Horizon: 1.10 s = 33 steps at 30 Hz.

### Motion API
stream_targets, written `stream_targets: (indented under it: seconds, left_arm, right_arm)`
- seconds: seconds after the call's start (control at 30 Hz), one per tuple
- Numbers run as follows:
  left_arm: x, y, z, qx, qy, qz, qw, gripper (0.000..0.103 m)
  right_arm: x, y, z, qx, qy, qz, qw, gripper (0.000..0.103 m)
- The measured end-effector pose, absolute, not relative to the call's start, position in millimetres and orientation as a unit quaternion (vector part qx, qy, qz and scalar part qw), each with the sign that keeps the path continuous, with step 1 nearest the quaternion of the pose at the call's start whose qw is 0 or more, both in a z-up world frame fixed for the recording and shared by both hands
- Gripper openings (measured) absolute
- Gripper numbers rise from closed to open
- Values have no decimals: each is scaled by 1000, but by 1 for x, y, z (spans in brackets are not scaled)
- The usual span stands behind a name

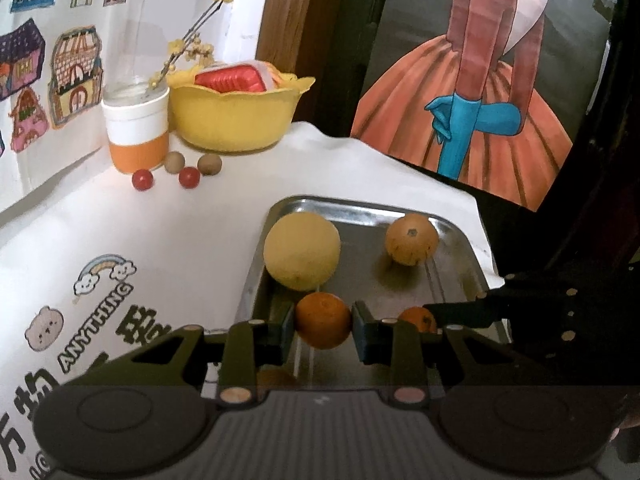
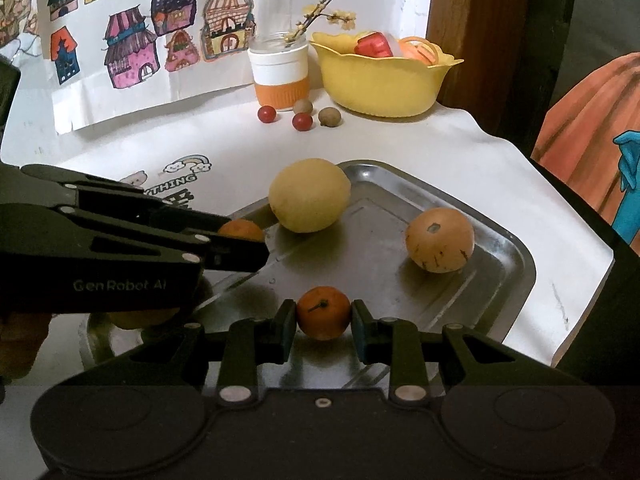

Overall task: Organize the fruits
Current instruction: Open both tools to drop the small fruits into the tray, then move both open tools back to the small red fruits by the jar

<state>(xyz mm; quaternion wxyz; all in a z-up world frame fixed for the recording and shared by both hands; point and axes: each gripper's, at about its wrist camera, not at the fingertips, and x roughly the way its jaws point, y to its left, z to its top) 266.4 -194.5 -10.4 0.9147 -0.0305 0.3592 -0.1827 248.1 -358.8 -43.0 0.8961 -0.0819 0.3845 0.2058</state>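
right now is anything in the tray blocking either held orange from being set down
Nothing visible. Below the left gripper and right gripper, each holding a small orange, the metal tray looks bare; the yellow fruit sits farther back.

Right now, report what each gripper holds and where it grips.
Left gripper: small orange, pinched across its sides. Right gripper: stemmed small orange, held likewise, above the metal tray.

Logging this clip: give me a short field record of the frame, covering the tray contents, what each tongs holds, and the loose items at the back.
tray: metal tray on the white cloth
loose on tray: large yellow fruit; pale orange
left tongs: shut on a small orange, over the tray
right tongs: shut on a small stemmed orange, over the tray
at back: yellow bowl; orange-and-white cup; two red and two brown small fruits
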Motion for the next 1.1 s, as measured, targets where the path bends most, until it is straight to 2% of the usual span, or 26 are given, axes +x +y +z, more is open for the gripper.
stream_targets:
  seconds: [0.3, 0.43, 0.47, 0.5, 0.57, 0.7, 0.8, 0.93, 1.1]
  left_arm:
    - [265, -195, -16, -29, 371, -173, 912, 34]
    - [265, -196, -14, -26, 372, -170, 912, 34]
    - [265, -197, -13, -24, 371, -168, 913, 40]
    - [264, -198, -11, -23, 370, -167, 914, 53]
    - [261, -197, -6, -22, 360, -156, 920, 74]
    - [252, -195, 12, -21, 331, -144, 932, 93]
    - [245, -185, 27, -34, 314, -122, 941, 102]
    - [236, -167, 44, -48, 301, -84, 949, 102]
    - [226, -145, 60, -55, 320, -20, 946, 103]
  right_arm:
    - [242, -354, -52, -94, 375, 203, 900, 32]
    - [239, -358, -48, -89, 367, 195, 905, 44]
    - [237, -360, -46, -87, 364, 192, 907, 47]
    - [235, -362, -43, -83, 361, 188, 910, 48]
    - [230, -367, -37, -75, 351, 179, 916, 59]
    - [216, -374, -22, -52, 327, 160, 930, 74]
    - [204, -378, -11, -38, 310, 145, 939, 85]
    - [189, -378, 5, -15, 291, 128, 948, 99]
    - [171, -369, 26, 23, 270, 108, 956, 102]
